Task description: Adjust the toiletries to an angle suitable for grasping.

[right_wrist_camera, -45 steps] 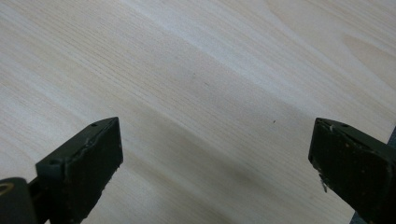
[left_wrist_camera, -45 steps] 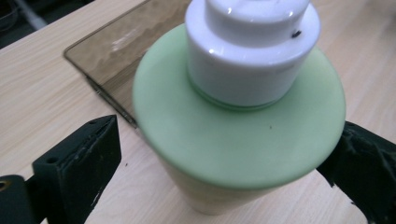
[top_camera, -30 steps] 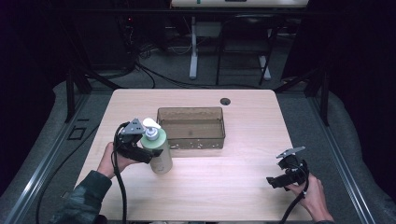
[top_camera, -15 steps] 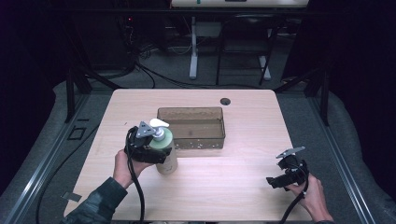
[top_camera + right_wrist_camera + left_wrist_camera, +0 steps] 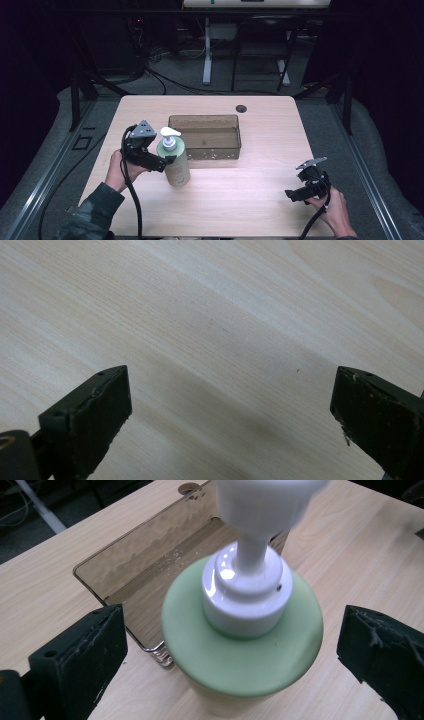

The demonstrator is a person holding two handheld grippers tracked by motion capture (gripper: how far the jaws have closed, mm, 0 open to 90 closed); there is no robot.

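Note:
A pale green pump bottle (image 5: 176, 164) with a white pump head (image 5: 170, 133) stands upright on the wooden table (image 5: 250, 200), just in front of the left front corner of a clear brownish tray (image 5: 205, 118). My left gripper (image 5: 167, 161) reaches in from the bottle's left. In the left gripper view it (image 5: 235, 647) is open, its jaws either side of the bottle (image 5: 250, 655) with a gap on both sides. My right gripper (image 5: 295, 194) rests low at the table's front right; in the right gripper view it (image 5: 230, 410) is open over bare wood.
The tray (image 5: 150, 565) looks empty and lies in the middle of the table. A round dark cable hole (image 5: 241, 108) sits near the far edge. Cables trail from both grippers toward the near edge. Table legs and cables stand on the dark floor beyond.
The left hand shifted slightly right with the bottle, then drew a little back to the left. The bottle stands in nearly the same spot. The right gripper has not moved.

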